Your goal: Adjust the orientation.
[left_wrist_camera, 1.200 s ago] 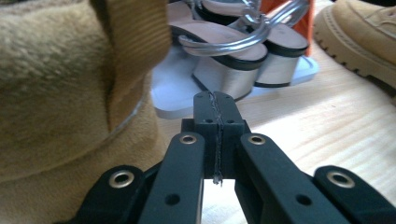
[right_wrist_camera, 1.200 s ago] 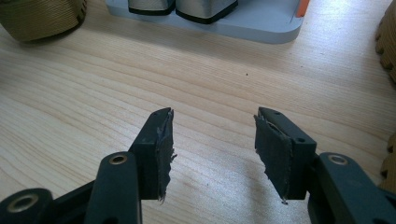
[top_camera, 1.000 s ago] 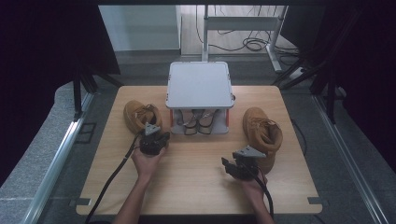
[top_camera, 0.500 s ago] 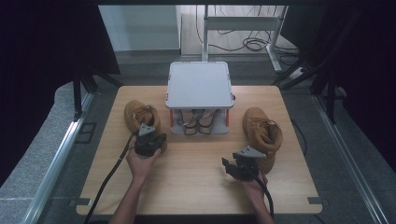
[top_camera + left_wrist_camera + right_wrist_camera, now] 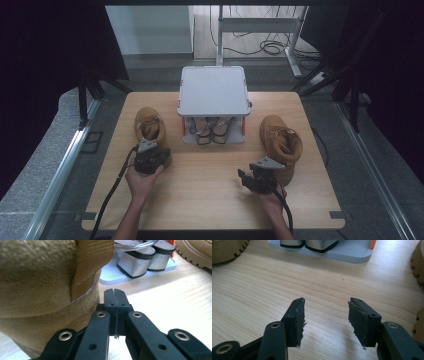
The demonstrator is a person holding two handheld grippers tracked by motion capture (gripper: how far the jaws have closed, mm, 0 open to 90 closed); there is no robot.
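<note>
Two tan boots stand on the wooden table: the left boot and the right boot. My left gripper sits at the near end of the left boot. In the left gripper view its jaws are shut with nothing between them, and the suede heel of the boot lies just to their left. My right gripper rests low over the table beside the right boot. Its jaws are open over bare wood.
A grey two-level shoe stand stands at the middle back of the table, with a pair of block-heeled sandals on its lower shelf. The boots' ridged soles flank the middle of the table.
My left hand has slid a little to the left and toward the near edge, beside the left boot. The right hand has kept still.
</note>
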